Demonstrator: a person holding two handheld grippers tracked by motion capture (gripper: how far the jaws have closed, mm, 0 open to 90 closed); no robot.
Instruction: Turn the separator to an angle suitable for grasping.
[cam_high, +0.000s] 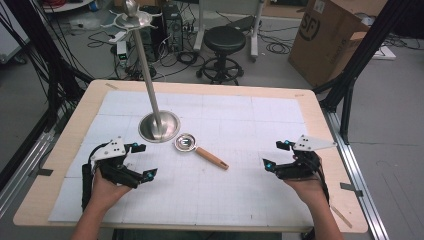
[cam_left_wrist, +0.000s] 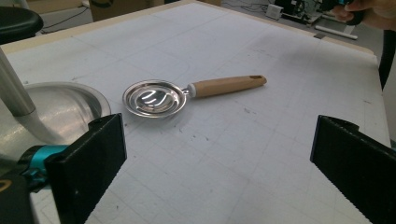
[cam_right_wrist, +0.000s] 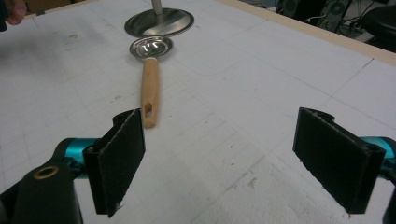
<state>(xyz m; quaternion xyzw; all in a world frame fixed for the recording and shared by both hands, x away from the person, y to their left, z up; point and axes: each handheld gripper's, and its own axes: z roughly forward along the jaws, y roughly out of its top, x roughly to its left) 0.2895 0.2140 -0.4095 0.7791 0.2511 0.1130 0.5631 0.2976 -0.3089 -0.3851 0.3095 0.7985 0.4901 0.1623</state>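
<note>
A small steel ladle with a wooden handle lies flat on the white gridded mat, its bowl beside the round base of a tall steel stand. My left gripper rests low at the mat's left, open and empty, with the ladle ahead of it. At the right side my right gripper is open and empty too, its jaws facing the ladle's handle end.
The stand's pole rises to a hooked top over the table's back edge. Behind the wooden table are a black stool, a cardboard box, cables and a computer tower. A dark frame post stands at the right.
</note>
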